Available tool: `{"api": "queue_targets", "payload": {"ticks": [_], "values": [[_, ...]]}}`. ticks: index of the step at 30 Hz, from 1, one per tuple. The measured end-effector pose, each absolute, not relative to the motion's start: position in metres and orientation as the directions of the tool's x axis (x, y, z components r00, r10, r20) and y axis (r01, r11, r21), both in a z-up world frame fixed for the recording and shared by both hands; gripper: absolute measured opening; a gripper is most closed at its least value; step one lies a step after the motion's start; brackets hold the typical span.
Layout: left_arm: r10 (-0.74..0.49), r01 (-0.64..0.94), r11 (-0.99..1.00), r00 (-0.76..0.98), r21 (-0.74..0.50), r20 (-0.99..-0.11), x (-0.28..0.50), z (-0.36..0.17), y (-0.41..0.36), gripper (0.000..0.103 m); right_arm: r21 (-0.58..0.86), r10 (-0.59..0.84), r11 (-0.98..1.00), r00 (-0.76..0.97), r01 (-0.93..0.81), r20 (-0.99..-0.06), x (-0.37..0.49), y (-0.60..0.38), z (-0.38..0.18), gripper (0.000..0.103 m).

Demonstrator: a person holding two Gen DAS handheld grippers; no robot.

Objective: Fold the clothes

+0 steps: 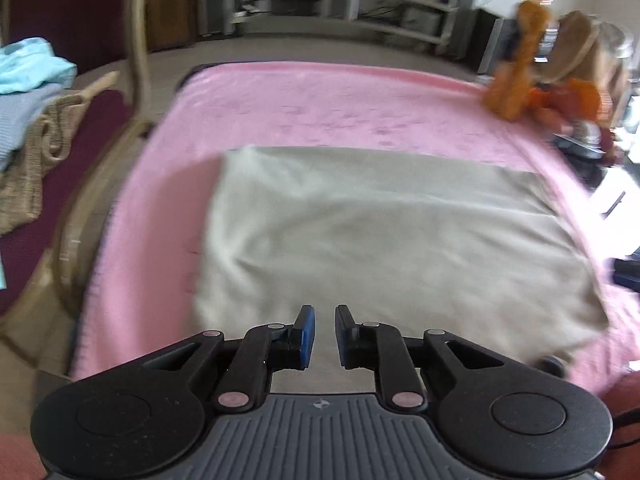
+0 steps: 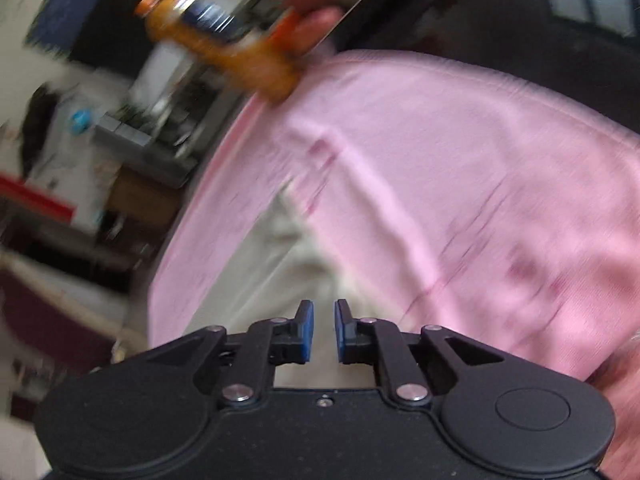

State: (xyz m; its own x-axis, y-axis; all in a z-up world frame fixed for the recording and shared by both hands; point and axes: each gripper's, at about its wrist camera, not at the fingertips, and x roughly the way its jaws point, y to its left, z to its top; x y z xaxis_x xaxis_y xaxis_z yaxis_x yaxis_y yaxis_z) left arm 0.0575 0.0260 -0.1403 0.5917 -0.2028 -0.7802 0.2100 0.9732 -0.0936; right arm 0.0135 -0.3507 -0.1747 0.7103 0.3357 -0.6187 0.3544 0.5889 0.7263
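A pale grey-beige cloth [image 1: 392, 236] lies folded flat as a rectangle on a pink blanket [image 1: 320, 108] that covers the table. My left gripper [image 1: 325, 316] hovers over the cloth's near edge, jaws slightly apart, holding nothing. In the right wrist view the same cloth [image 2: 280, 264] shows as a pale corner on the pink blanket [image 2: 460, 168]. My right gripper [image 2: 323, 310] is above that corner, jaws slightly apart and empty. Both views are motion-blurred.
A chair at the left holds a heap of light blue and beige clothes [image 1: 32, 92]. An orange plush toy [image 1: 520, 76] sits at the blanket's far right corner. An orange bottle [image 2: 216, 36] and cluttered shelves lie beyond the blanket's edge.
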Motion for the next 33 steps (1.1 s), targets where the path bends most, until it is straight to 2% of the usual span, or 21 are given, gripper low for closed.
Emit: {"api": "queue_targets", "payload": {"ticks": [6,8,10,12,14,16,21,28,33], "values": [[-0.165,0.303,0.953,0.546,0.010,-0.821,0.058,-0.165,-0.008,0.017,0.707,0.480,0.676,0.604,0.208,-0.637,0.040,-0.298,-0.181,0.012],[-0.151,0.301,0.953,0.531,0.019,-0.834,0.060,-0.169,-0.007,0.019,0.690,0.475,0.681,0.570,0.245,-0.671,0.042,-0.298,-0.186,0.013],[-0.130,0.293,0.955,0.525,0.036,-0.841,0.060,-0.168,-0.006,0.022,0.662,0.447,0.684,0.540,0.307,-0.713,0.040,-0.305,-0.192,0.005],[-0.116,0.283,0.958,0.525,0.044,-0.843,0.057,-0.165,-0.003,0.021,0.656,0.429,0.670,0.540,0.348,-0.724,0.035,-0.316,-0.189,0.005],[-0.122,0.271,0.962,0.546,0.036,-0.829,0.054,-0.159,0.002,0.020,0.635,0.375,0.673,0.565,0.379,-0.735,0.025,-0.326,-0.183,0.009],[-0.144,0.268,0.963,0.562,0.015,-0.814,0.054,-0.155,0.003,0.020,0.644,0.338,0.653,0.608,0.398,-0.719,0.012,-0.338,-0.178,0.020],[-0.148,0.269,0.963,0.568,0.013,-0.809,0.056,-0.156,-0.003,0.020,0.684,0.259,0.584,0.698,0.438,-0.668,-0.009,-0.357,-0.173,0.027],[-0.135,0.267,0.963,0.544,0.018,-0.828,0.058,-0.163,-0.006,0.020,0.633,0.191,0.613,0.690,0.472,-0.699,-0.006,-0.360,-0.181,0.032],[-0.132,0.266,0.964,0.536,0.018,-0.834,0.058,-0.165,-0.007,0.020,0.647,0.223,0.604,0.681,0.465,-0.697,-0.003,-0.360,-0.187,0.033]]}}
